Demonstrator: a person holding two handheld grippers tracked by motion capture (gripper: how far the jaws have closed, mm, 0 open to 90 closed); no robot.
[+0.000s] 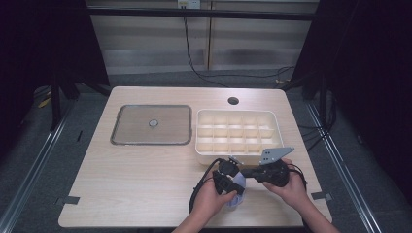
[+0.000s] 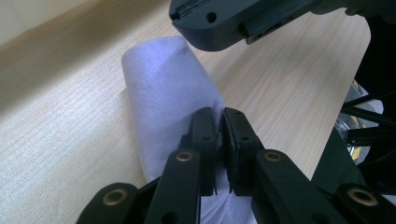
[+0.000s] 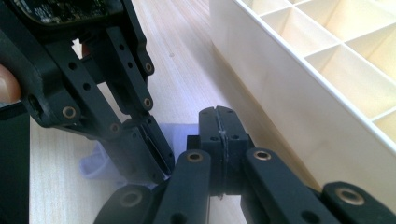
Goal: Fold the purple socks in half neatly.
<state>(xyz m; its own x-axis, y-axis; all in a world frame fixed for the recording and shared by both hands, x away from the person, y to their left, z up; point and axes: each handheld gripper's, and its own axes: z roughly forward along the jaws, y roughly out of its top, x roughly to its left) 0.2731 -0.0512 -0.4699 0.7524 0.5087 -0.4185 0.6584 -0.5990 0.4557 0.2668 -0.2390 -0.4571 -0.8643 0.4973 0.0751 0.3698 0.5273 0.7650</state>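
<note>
Near the front edge of the tabletop [image 1: 145,184], the person is working a pale lilac cloth [image 2: 168,98] with both tools. The left gripper [image 2: 219,122] is pinching the cloth's edge, its jaws nearly together with the thin fabric caught between the pads, probably to hold one side steady while the rest lies draped on the wood. The cloth is sitting just in front of the cream divided tray [image 1: 238,133], bunched into a soft roll rather than spread flat.

The right gripper [image 3: 218,122] is hanging just beside its partner, jaws pressed fully together; I can make out no fabric between them, only the cloth behind the tips. It looks as though it is positioning for a second hold, so the piece can be folded or lifted toward a tray compartment.

Farther back on the left, a grey square mat [image 1: 151,124] is lying untouched, well apart from the work.
</note>
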